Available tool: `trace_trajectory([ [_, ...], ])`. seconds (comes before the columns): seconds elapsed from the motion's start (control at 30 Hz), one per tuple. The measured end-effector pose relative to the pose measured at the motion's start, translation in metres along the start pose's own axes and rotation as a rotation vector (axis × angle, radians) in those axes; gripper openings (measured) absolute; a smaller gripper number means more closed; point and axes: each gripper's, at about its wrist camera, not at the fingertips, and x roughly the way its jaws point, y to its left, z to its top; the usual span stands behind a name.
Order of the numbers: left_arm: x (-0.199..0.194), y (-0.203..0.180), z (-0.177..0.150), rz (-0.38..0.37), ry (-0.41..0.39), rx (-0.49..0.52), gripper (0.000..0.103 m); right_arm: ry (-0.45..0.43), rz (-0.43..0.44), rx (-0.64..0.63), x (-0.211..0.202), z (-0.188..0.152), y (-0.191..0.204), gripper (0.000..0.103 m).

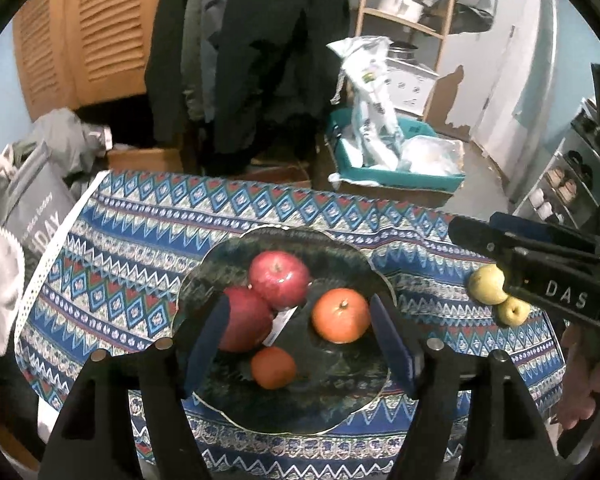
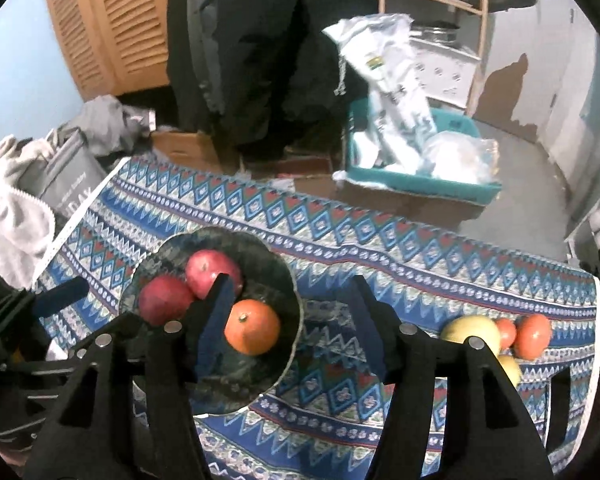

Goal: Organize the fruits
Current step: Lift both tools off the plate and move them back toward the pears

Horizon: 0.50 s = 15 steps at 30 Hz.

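A dark scalloped bowl (image 1: pixel 340 248) sits on the patterned blue tablecloth (image 1: pixel 140 248). It holds two red apples (image 1: pixel 278 280) (image 1: pixel 246 320), a large orange (image 1: pixel 341 315) and a small orange (image 1: pixel 273 367). My left gripper (image 1: pixel 300 300) hangs open above the bowl, its pads touching no fruit. My right gripper (image 2: pixel 291 280) is open too, over the bowl's right rim (image 2: pixel 296 300), with nothing held. On the cloth to the right lie two yellow-green fruits (image 1: pixel 488 284) (image 1: pixel 514 311) and two orange-red ones (image 2: pixel 534 336) (image 2: pixel 506 332).
Beyond the table's far edge stand a teal crate (image 2: pixel 420 184) with plastic bags, cardboard boxes and hanging dark coats (image 1: pixel 260 60). A grey bag (image 1: pixel 36 204) and a towel crowd the left. A shoe rack (image 1: pixel 568 184) is at the right. A hand (image 1: pixel 580 380) holds the right gripper.
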Motion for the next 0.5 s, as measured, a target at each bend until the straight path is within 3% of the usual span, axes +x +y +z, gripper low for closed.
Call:
trace_trajectory([
  [0.5,-0.040,-0.045,0.019,-0.046,-0.094,0.063,0.082,-0.149,-0.051,0.071,-0.075,0.008,-0.045,0.069],
])
